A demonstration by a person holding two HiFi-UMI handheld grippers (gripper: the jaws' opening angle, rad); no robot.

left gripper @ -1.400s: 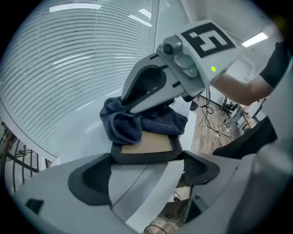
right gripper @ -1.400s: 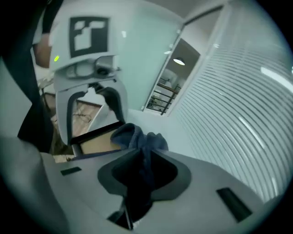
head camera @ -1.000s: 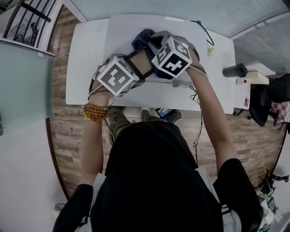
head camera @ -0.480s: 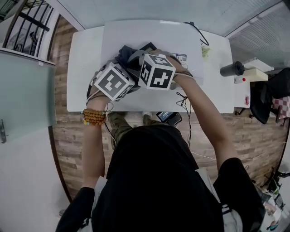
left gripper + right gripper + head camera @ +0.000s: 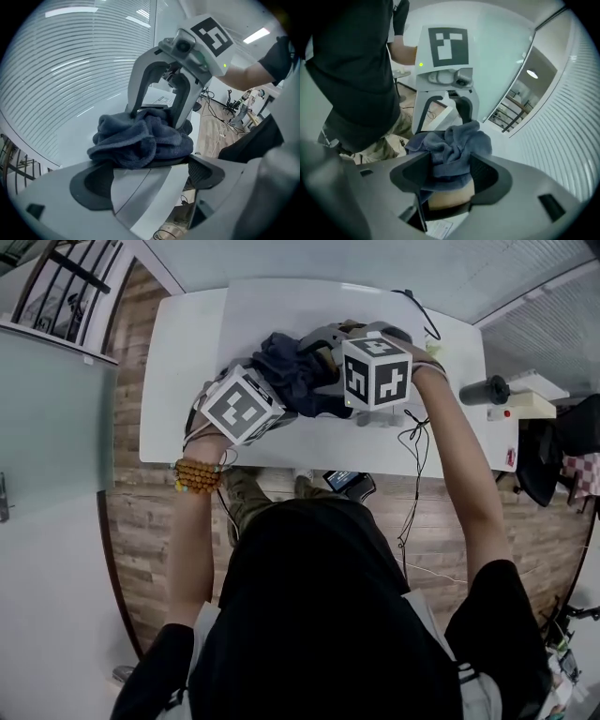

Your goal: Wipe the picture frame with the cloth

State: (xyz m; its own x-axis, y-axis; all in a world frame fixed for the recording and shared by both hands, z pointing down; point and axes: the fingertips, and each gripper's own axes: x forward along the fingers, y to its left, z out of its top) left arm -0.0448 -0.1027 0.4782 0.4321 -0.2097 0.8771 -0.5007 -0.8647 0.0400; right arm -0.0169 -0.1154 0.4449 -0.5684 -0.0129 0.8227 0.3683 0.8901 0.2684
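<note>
A bunched dark blue cloth point(image 5: 286, 367) lies on the picture frame point(image 5: 140, 187), which has a pale face and a black edge. The frame's lower edge runs between the pads of my left gripper point(image 5: 147, 180), which is shut on it. My right gripper point(image 5: 450, 171) comes down from the other side, its jaws opening. The cloth point(image 5: 454, 145) sits between its fingers, and the frame point(image 5: 446, 198) shows just under them. In the left gripper view, the right gripper point(image 5: 157, 115) straddles the cloth point(image 5: 140, 136). The head view hides most of the frame under the cloth and both grippers.
The work sits on a white table point(image 5: 187, 381) near its front edge. A black cylinder point(image 5: 486, 387) and a pale box point(image 5: 527, 401) stand at the right end. Cables point(image 5: 412, 437) hang off the front, above a small device point(image 5: 347, 480) on the wooden floor.
My right gripper has swung to the right across the frame and rolled, so its marker cube shows another face. More of the cloth lies uncovered. The left gripper has stayed put.
</note>
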